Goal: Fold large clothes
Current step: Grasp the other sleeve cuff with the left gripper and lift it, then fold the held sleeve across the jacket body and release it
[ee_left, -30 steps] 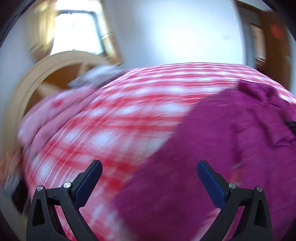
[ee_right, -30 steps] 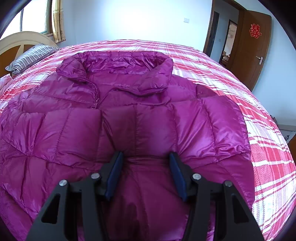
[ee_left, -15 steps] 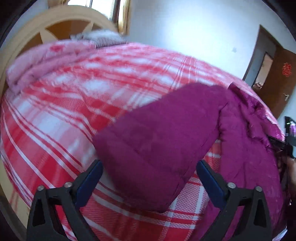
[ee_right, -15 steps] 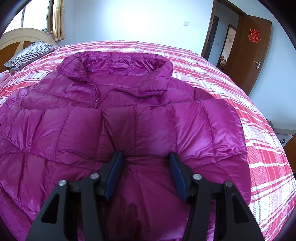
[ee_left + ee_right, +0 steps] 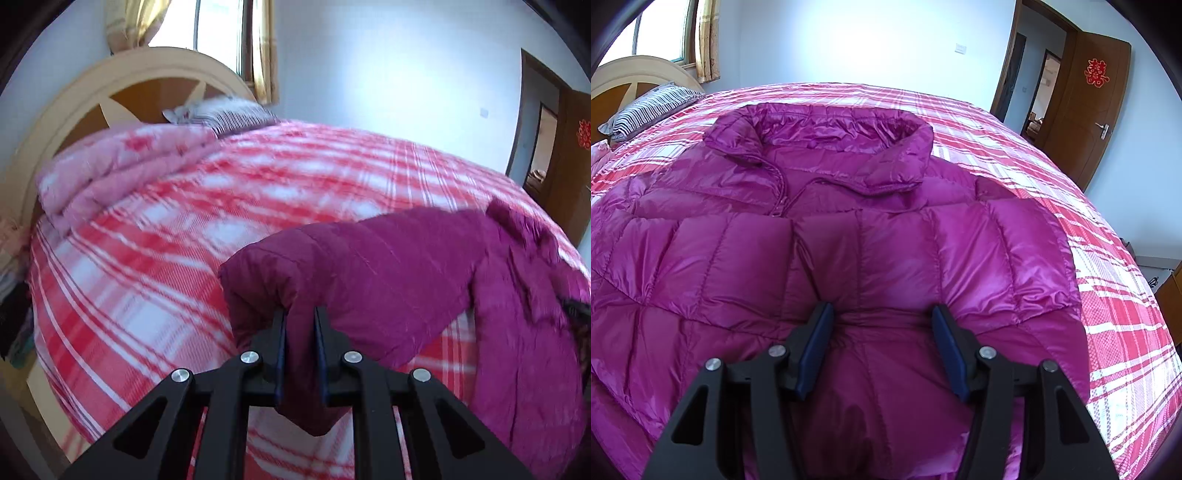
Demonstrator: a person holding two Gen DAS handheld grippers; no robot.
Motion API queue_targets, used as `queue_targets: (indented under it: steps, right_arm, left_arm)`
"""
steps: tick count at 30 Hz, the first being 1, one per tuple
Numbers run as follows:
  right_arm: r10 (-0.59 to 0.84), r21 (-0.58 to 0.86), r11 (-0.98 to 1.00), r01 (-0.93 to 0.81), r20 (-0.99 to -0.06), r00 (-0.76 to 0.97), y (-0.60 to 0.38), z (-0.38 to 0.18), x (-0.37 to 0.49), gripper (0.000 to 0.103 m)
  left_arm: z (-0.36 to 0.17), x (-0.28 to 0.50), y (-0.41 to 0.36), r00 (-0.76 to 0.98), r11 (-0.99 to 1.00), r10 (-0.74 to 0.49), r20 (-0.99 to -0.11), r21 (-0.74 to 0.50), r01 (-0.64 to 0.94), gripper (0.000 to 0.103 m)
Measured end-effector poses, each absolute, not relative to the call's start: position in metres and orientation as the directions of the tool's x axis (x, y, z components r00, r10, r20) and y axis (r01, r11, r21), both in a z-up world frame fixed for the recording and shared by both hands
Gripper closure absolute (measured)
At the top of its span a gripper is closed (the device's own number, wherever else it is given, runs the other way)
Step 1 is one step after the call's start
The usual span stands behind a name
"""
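Left tool point(image 5: 300, 325): fingers nearly closed, pinching the cuff end of the magenta quilted down jacket's sleeve point(image 5: 369, 273). The sleeve is raised off the red-and-white plaid bedspread point(image 5: 147, 280); its long axis runs from the tool up and to the right, into the jacket body at the right edge.

Right tool point(image 5: 882, 332): fingers wide apart, tips resting on the magenta quilted down jacket point(image 5: 849, 251), a puckered fold between them but not clamped. The jacket lies flat directly ahead, front side up, long axis running away from the tool, collar point(image 5: 820, 129) at the far end. Beyond, far left, a striped pillow point(image 5: 650, 110) against the arched wooden headboard point(image 5: 631, 72); far right, a brown door point(image 5: 1089, 110).
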State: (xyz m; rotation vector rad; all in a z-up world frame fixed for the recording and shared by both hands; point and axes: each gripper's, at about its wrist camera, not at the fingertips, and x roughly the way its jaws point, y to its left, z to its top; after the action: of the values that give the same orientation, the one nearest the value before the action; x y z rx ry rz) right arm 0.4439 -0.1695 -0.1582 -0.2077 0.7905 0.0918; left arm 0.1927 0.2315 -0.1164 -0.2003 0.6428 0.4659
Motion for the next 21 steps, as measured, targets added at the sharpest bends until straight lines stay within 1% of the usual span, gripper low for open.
queue_targets:
  steps: [4,7,13,18,21]
  right_arm:
    - [0.005,-0.151,0.976,-0.16,-0.714,0.7,-0.17,-0.158,0.444,0.043]
    - [0.004,-0.151,0.975,-0.16,-0.713,0.701,-0.17,-0.158,0.443,0.043]
    - [-0.003,-0.16,0.975,-0.156,-0.71,0.704,-0.169,-0.158,0.443,0.042]
    - [-0.001,-0.157,0.975,-0.157,-0.71,0.704,-0.17,-0.158,0.443,0.041]
    - [0.0,-0.156,0.975,-0.157,-0.71,0.704,-0.17,-0.158,0.443,0.041]
  left_arm:
    - [-0.102,0.203,0.245,0.705,0.874,0.375,-0.602,-0.023,-0.484,0.09]
    - [-0.086,0.21,0.247,0.724,0.876,0.385,-0.572,-0.02,-0.482,0.091]
    - [-0.04,0.224,0.236,0.783,0.89,0.407,-0.47,0.009,-0.456,0.092]
    - [-0.009,0.227,0.206,0.841,0.917,0.381,-0.384,0.039,-0.397,0.092]
    - [0.009,0.231,0.181,0.878,0.94,0.331,-0.346,0.038,-0.339,0.092]
